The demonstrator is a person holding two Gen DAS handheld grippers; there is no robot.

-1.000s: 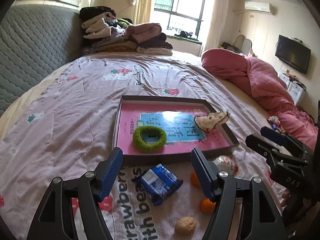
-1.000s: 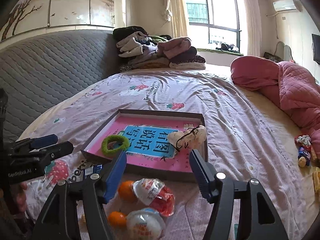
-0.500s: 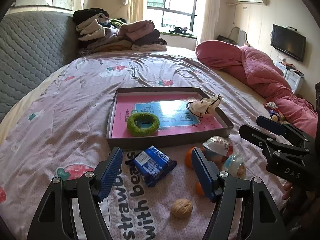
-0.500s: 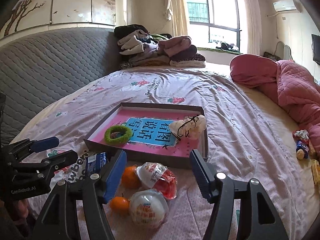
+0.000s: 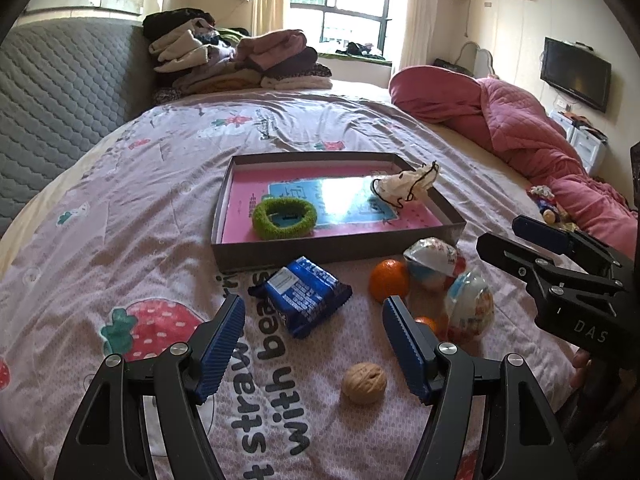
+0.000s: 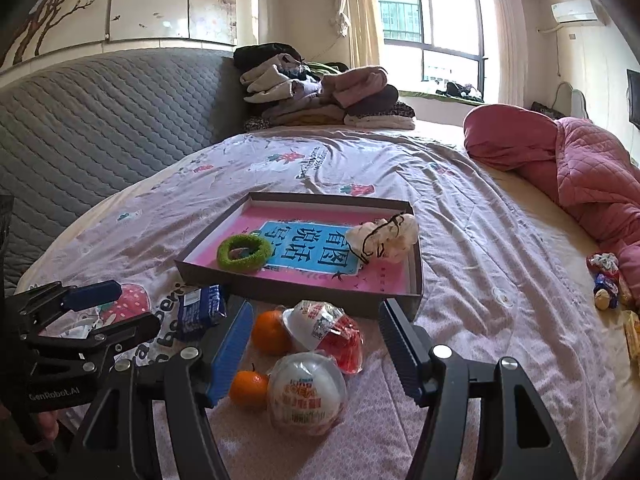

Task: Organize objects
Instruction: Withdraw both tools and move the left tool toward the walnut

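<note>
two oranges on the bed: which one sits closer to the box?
The larger orange, just in front of the box wall beside the jelly cup. The smaller orange lies nearer the camera, by the egg-shaped toy.

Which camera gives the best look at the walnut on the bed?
The left wrist view. The walnut lies in full sight on the bedspread, just ahead of the open left tool. The right wrist view does not show it at all.
</note>
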